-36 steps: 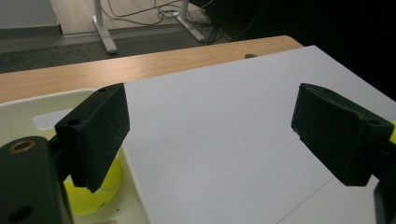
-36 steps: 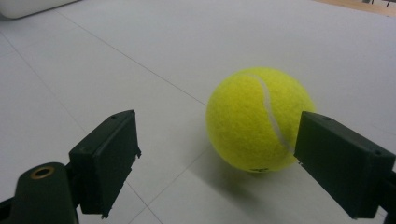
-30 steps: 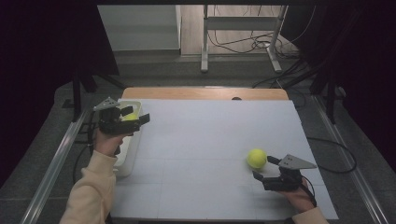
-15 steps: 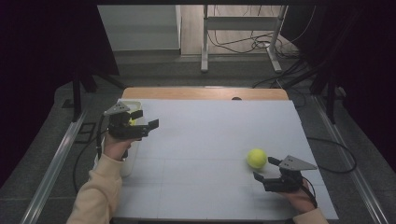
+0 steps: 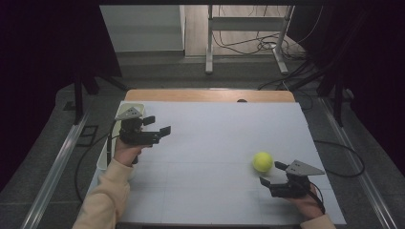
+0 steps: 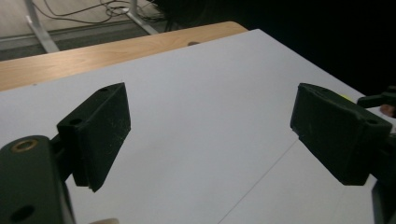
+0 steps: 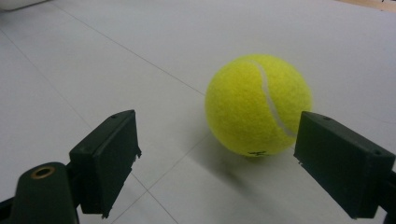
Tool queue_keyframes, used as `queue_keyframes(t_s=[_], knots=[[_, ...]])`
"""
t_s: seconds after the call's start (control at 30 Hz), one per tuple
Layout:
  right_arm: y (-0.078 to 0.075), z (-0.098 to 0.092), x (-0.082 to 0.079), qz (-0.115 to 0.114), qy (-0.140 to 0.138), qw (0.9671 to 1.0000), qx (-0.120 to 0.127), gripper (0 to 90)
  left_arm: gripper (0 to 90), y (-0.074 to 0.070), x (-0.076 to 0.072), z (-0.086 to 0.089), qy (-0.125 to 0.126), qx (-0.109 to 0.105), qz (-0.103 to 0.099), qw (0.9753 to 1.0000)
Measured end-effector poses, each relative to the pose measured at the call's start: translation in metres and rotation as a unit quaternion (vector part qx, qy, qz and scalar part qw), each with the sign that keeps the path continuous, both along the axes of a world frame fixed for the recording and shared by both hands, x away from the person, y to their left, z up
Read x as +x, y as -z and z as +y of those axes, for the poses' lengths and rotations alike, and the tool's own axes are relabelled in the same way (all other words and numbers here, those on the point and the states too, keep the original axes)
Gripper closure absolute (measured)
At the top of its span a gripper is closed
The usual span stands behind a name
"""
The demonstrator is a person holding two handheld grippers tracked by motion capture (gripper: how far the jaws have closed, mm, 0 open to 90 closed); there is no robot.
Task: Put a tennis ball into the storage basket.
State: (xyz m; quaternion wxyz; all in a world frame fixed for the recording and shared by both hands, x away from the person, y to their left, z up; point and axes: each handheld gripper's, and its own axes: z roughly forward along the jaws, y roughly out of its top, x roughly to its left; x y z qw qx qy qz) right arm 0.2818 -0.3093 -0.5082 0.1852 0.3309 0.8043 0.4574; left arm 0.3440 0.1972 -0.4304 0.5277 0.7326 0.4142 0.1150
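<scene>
Right gripper (image 5: 272, 175), black, two jaws spread apart, near front right of the white paper-covered table (image 5: 215, 143), held by a hand at the bottom edge. One fuzzy yellow-green tennis ball (image 5: 262, 161) sits on the table just beyond the jaw tips, not touching either. Right gripper view: the ball (image 7: 258, 105) lies ahead of the open jaws, nearer the right one, white seam curving down it, small dark print near its base, shadow underneath; nothing between ball and jaws.

Left gripper (image 5: 157, 128), black with grey three-cornered plate on top, at the table's left side, well apart from the ball, jaws also wide apart and gripping nothing. Sleeved forearm (image 5: 102, 200) in pale peach comes up from the bottom left. One white plastic bin (image 5: 102, 160) at the left table edge, mostly hidden by that arm. Left gripper view: bare white sheet between the jaws, light wooden table edge (image 6: 93, 51) beyond.

Farther back, high view: grey floor, white metal stand legs (image 5: 210, 52), tangled black cables (image 5: 248, 45). Count: two grippers, one ball, one bin.
</scene>
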Motion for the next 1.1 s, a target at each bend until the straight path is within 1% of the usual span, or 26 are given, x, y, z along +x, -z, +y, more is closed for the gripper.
queue_keyframes(t_s=[0.1,0.4,0.53,0.67,0.9,1.03,1.1], knots=[[0.0,0.0,0.0,0.0,0.0,1.0,-0.001,14.2,12.9,0.001,-0.001,-0.005,0.011,0.003,-0.001,0.9999],[0.0,-0.002,-0.001,-0.001,0.002,1.0,0.002,14.2,13.1,0.003,0.002,-0.015,0.023,0.004,0.0,0.9997],[0.0,-0.001,-0.001,-0.002,0.002,1.0,-0.003,14.2,13.1,0.003,0.001,-0.018,0.029,0.007,0.0,0.9995],[0.0,-0.001,-0.001,-0.001,0.003,1.0,-0.001,14.2,13.4,0.003,0.001,-0.019,0.032,-0.001,0.0,0.9995],[0.0,-0.001,0.0,-0.001,0.003,1.0,-0.001,14.2,13.4,0.006,0.003,-0.026,0.044,0.002,0.005,0.999],[-0.001,-0.001,0.0,-0.001,0.007,1.0,0.003,14.2,13.4,0.008,0.003,-0.028,0.05,-0.006,0.008,0.9987],[-0.002,0.001,0.002,-0.004,0.007,1.0,0.003,14.2,13.6,0.009,0.002,-0.029,0.052,-0.006,0.01,0.9986]])
